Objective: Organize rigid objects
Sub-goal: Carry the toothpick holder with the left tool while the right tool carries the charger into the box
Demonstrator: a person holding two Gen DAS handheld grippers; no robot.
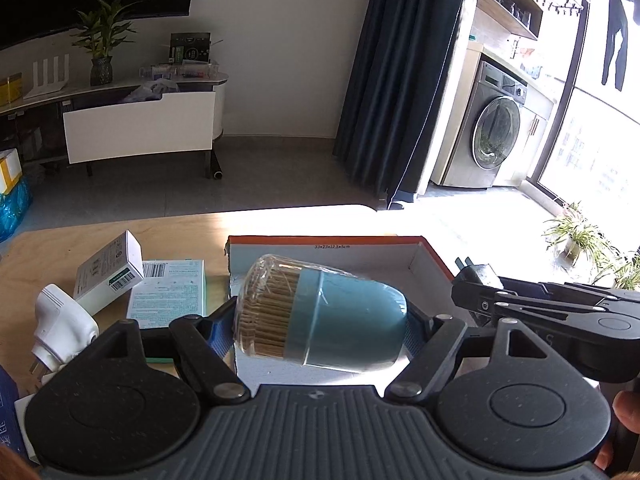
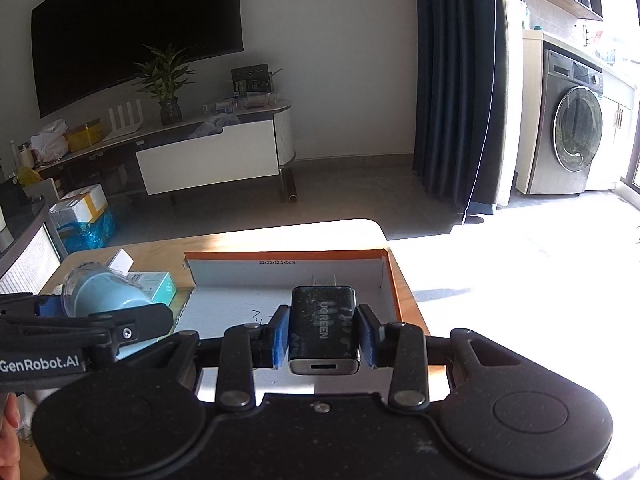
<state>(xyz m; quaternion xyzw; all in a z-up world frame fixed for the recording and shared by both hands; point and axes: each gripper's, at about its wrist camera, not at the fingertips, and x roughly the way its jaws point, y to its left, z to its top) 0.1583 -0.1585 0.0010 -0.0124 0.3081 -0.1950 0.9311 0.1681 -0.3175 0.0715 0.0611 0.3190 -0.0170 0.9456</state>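
Black charger [image 2: 323, 326] prongs half hidden; box [image 2: 394, 280] floor partly covered

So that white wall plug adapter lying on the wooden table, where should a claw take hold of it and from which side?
Grip the white wall plug adapter across its rounded body, coming from above. It lies on its side on the wooden table with its metal prongs pointing toward the near edge, so avoid that end. The small white cardboard box sits close behind it, leaving little room there.

Toothpick jar [image 1: 320, 316] sideways, black charger [image 2: 323, 326] upright
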